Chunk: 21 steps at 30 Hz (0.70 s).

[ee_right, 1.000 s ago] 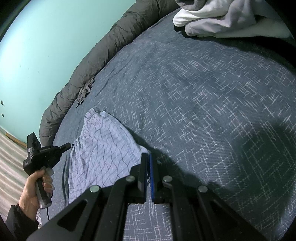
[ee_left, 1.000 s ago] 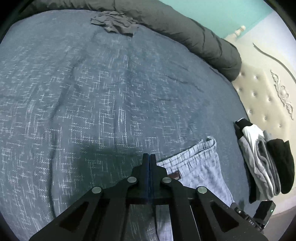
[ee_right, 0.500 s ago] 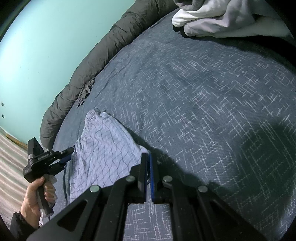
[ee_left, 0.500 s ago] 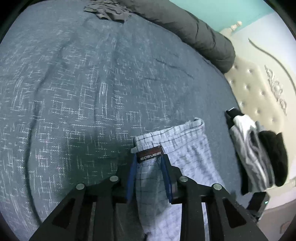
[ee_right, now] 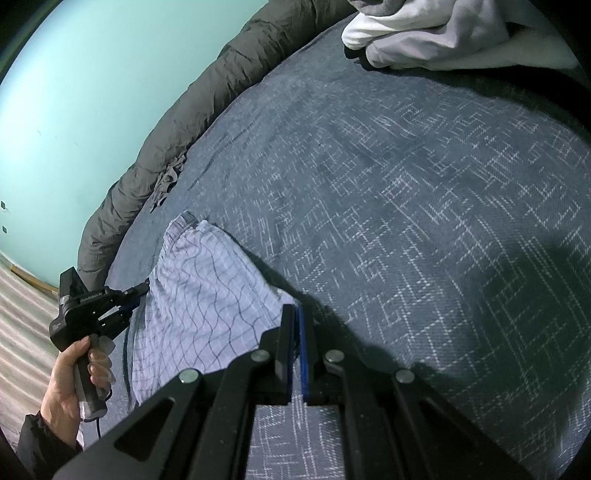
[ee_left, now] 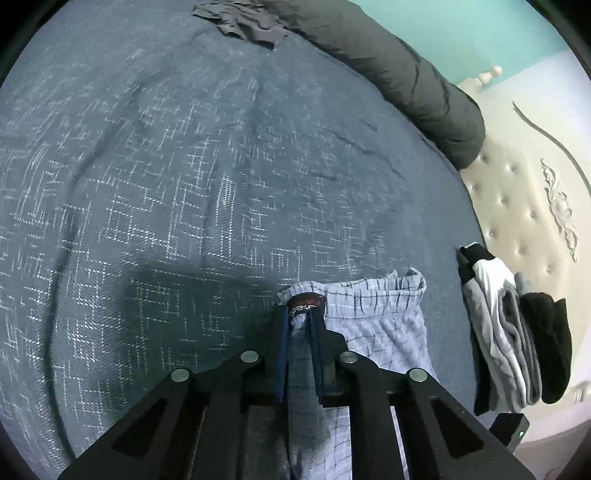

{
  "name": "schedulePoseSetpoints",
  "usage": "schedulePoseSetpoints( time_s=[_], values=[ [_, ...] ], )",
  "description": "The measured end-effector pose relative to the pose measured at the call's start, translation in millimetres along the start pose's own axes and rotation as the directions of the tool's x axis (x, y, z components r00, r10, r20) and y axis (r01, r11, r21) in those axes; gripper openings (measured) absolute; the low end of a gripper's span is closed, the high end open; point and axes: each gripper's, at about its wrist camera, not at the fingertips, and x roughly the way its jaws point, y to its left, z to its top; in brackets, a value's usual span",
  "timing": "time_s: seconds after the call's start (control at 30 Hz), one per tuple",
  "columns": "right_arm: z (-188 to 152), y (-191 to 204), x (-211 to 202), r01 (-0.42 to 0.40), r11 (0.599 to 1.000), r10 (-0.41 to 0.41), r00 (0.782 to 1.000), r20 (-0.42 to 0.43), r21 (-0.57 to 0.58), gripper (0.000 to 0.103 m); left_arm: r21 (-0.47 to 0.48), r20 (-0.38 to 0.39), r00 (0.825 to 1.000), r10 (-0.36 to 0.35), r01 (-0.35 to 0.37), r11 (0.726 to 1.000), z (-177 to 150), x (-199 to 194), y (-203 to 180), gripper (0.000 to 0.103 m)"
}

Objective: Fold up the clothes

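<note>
Light blue checked shorts [ee_left: 380,325] lie on the dark blue bed cover [ee_left: 184,184]. My left gripper [ee_left: 300,314] is shut on the waistband corner with its dark label, seen in the left wrist view. In the right wrist view the shorts [ee_right: 207,295] spread to the left. My right gripper [ee_right: 295,314] is shut at the shorts' near edge; whether cloth is pinched between the fingers is hidden. The left gripper [ee_right: 138,291] shows there at the shorts' far side, held by a hand.
A stack of folded grey, white and black clothes [ee_left: 513,332] lies at the bed's right edge by the padded headboard [ee_left: 535,184]. A dark rolled duvet [ee_left: 406,74] runs along the far side, a crumpled dark garment [ee_left: 251,26] beside it. White folded clothes [ee_right: 443,33] lie beyond.
My left gripper opened, moved onto the waistband corner of the shorts and closed on it. The right gripper has stayed in place, shut.
</note>
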Motion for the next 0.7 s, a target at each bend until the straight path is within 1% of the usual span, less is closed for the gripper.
schedulePoseSetpoints(
  time_s=[0.03, 0.07, 0.27, 0.37, 0.43, 0.5, 0.53, 0.6, 0.7],
  values=[
    [1, 0, 0, 0.001, 1.0, -0.001, 1.0, 0.001, 0.003, 0.002, 0.0, 0.002, 1.0, 0.004, -0.004, 1.0, -1, -1, 0, 0.022],
    [1, 0, -1, 0.001, 1.0, -0.001, 1.0, 0.002, 0.005, 0.002, 0.004, 0.004, 1.0, 0.008, -0.008, 1.0, -1, -1, -1, 0.023],
    [4, 6, 0, 0.027, 1.0, -0.027, 1.0, -0.016, 0.01, 0.003, 0.038, 0.017, 1.0, 0.026, -0.027, 0.999, -7, -9, -5, 0.023],
    [10, 9, -11, 0.073, 0.997, -0.073, 0.997, 0.015, 0.035, 0.004, 0.043, 0.029, 0.999, 0.031, -0.032, 0.999, -9, -16, -4, 0.024],
    [15, 12, -21, 0.098, 0.994, -0.1, 0.993, 0.054, 0.047, 0.01, 0.051, 0.039, 0.999, 0.031, -0.033, 0.998, -10, -22, -3, 0.024],
    [19, 16, -30, 0.079, 0.996, -0.083, 0.992, 0.095, 0.044, 0.033, 0.052, 0.038, 0.999, 0.03, -0.032, 0.998, -11, -27, -1, 0.026],
    [20, 18, -33, 0.063, 0.997, -0.067, 0.992, 0.105, 0.04, 0.035, 0.055, 0.037, 0.999, 0.027, -0.029, 0.998, -12, -28, -1, 0.028],
    [21, 24, -35, 0.052, 0.998, -0.054, 0.992, 0.112, 0.022, 0.035, 0.067, 0.036, 0.999, 0.018, -0.021, 0.998, -14, -31, -2, 0.029],
    [30, 44, -28, 0.031, 0.998, -0.025, 0.995, 0.096, -0.053, 0.035, 0.082, 0.026, 1.0, 0.008, -0.01, 0.997, -17, -31, -4, 0.029]
  ],
)
